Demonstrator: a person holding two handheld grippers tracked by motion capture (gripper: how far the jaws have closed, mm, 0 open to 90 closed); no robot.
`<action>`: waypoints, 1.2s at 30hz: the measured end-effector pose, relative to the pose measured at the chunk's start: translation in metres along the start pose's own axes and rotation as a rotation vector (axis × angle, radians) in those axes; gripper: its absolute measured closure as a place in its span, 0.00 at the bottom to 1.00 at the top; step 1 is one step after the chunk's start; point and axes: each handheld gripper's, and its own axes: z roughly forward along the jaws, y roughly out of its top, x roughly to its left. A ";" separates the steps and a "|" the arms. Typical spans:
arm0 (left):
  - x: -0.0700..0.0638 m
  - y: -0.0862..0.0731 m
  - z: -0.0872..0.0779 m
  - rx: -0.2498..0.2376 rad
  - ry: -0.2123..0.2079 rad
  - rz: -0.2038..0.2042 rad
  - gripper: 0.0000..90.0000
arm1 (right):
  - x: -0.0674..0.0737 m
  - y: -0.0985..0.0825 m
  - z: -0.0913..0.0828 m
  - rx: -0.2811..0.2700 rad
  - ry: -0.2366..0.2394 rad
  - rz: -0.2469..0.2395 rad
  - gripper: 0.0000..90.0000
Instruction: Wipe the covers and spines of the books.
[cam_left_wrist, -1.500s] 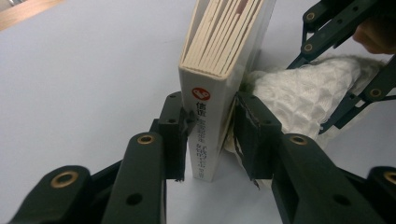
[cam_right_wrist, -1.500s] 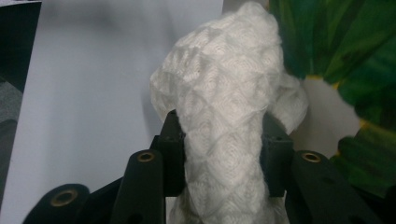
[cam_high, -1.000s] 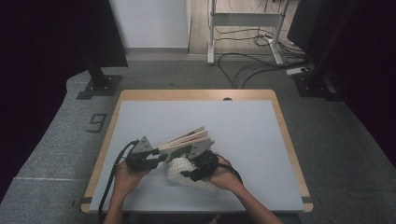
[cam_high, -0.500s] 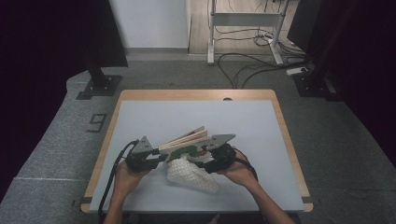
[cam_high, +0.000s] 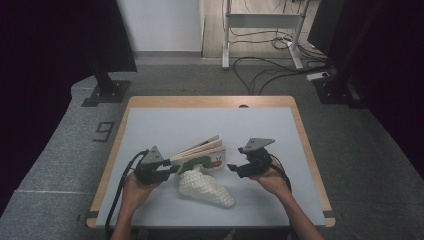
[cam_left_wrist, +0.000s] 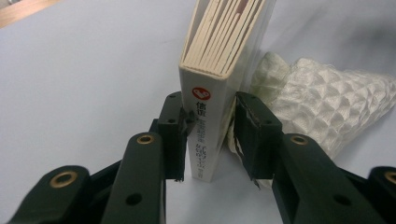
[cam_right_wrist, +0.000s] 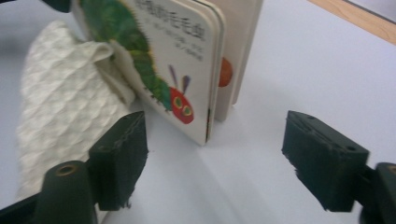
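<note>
Left claw (cam_high: 172, 169) is clamped on the spine end of the board book (cam_high: 202, 156): in the left gripper view both pads sit flat against the book (cam_left_wrist: 205, 135), one on each cover, pages fanning away from the claw. The book stands on edge on the worktop (cam_high: 210, 120), tilted up, caterpillar cover toward the person.

Right claw (cam_high: 233, 167) has just been opening, with nothing between its pads. In the high view it sits just right of the book's free edge, apart from it. In the right gripper view the book's corner (cam_right_wrist: 187, 70) lies ahead of the claw (cam_right_wrist: 215, 163), past the fingertips, closer to the left-hand pad than to the other; bare worktop (cam_right_wrist: 261, 140) shows in the gap.

White waffle-knit cloth (cam_high: 206, 187) lies bunched on the worktop against the cover side of the book, one fold lapping up onto the cover (cam_right_wrist: 70, 93). It is between the two claws, near the left claw and touching neither that I can see.
</note>
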 end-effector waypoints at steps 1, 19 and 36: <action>0.000 0.000 0.000 0.000 0.000 0.000 0.72 | -0.001 0.000 0.003 0.003 0.000 0.004 0.21; 0.000 -0.003 -0.001 -0.002 -0.003 -0.002 0.72 | -0.004 0.028 0.057 -0.027 0.087 -0.029 0.12; 0.002 -0.002 0.000 0.003 0.017 0.006 0.74 | -0.002 0.028 0.043 -0.032 0.163 -0.030 0.45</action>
